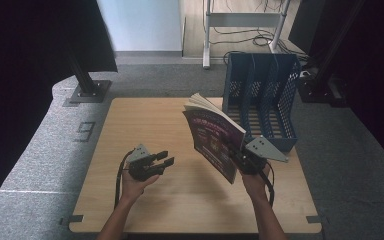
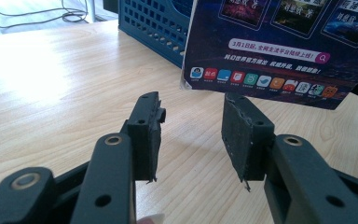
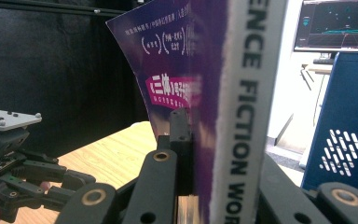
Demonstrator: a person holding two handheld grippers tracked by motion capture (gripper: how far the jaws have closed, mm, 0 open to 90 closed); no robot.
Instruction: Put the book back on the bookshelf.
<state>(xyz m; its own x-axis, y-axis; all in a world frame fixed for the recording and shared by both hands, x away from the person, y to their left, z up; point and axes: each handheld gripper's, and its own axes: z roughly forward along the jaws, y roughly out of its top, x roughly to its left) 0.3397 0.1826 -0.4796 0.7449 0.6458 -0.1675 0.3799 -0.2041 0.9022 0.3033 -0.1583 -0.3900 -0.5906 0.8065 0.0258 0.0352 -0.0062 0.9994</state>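
Magazine (image 1: 214,142) clamped spine-first in right claw (image 1: 241,156); keep upright, align with blue file rack (image 1: 262,97) slot. Left claw (image 1: 161,161) half-open, empty.

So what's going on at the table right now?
A person is working with a gripper in each hand. The right gripper is shut on a purple magazine, holding it upright above the table, just left of the blue file rack. The rack's slots look empty, so the magazine is not yet filed. The left gripper hangs low over the table with its jaws open and nothing between them, pointing toward the magazine.
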